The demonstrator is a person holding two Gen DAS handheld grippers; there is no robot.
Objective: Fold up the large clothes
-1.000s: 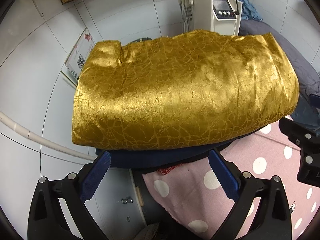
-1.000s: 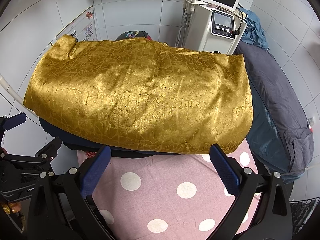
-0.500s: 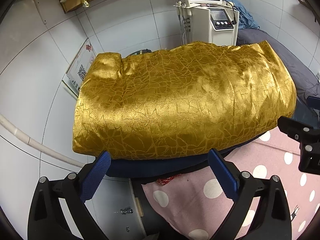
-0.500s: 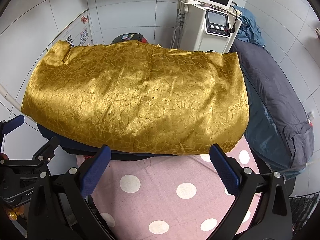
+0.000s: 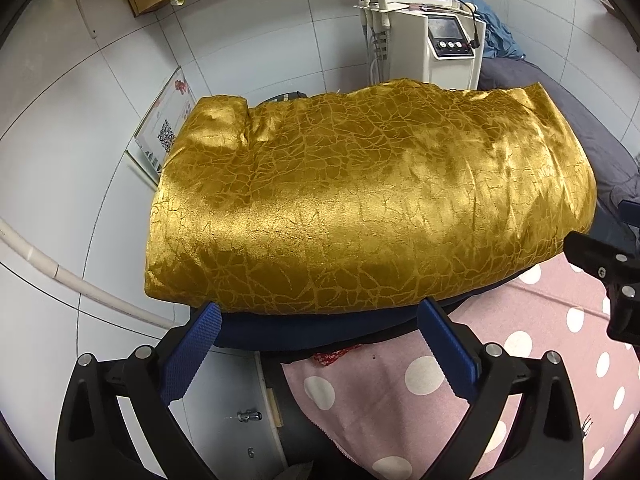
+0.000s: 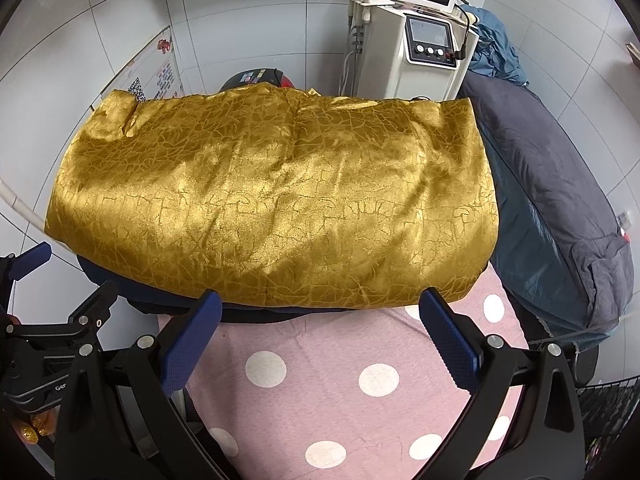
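Gold garment (image 5: 360, 208) lies folded across the bed's far edge; left gripper (image 5: 318, 346) and right gripper (image 6: 320, 332) hover clear, jaws wide, empty.

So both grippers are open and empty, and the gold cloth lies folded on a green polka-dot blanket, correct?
Not quite: the polka-dot blanket is pink with white dots, not green, as the right wrist view shows. The left gripper and right gripper are open and empty, and the gold cloth lies folded.
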